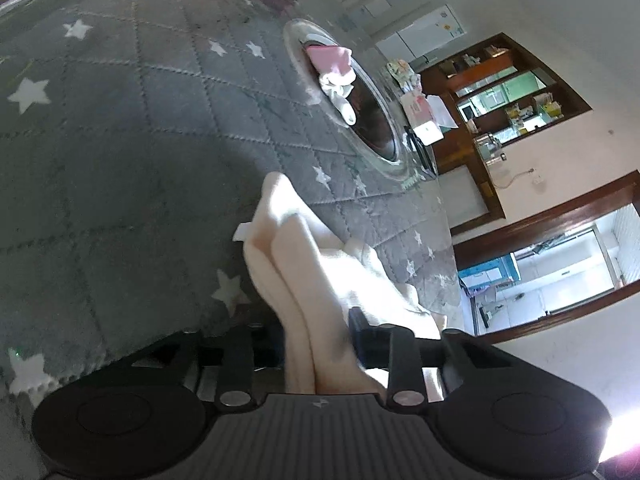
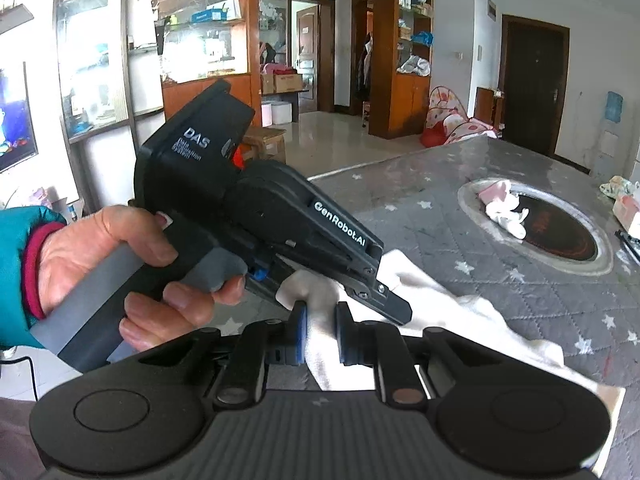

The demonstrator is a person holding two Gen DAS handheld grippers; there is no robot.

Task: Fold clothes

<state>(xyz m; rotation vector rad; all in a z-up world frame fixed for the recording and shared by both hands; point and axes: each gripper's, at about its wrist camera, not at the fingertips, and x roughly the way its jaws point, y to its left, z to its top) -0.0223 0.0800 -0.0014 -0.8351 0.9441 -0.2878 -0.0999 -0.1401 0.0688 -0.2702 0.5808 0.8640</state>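
Now 2 grippers, left gripper (image 2: 362, 292) and right gripper (image 2: 322, 336), on cream garment (image 2: 460, 312)

2 grippers (image 2: 322, 336) (image 1: 316, 344) — 1 cream garment (image 2: 460, 304), 1 pink-white bundle (image 2: 502, 206).

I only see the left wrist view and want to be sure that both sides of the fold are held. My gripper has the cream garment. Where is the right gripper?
Observer: The right gripper is shut on the same cream garment, and cloth fills the gap between its pads.
Operator: How near is it to mine?
Observer: Very near. Your left gripper pinches the cloth just beyond the right one's fingertips.
Operator: And the rest of the garment?
Observer: It trails off to the right and lies slack on the star-quilted table.
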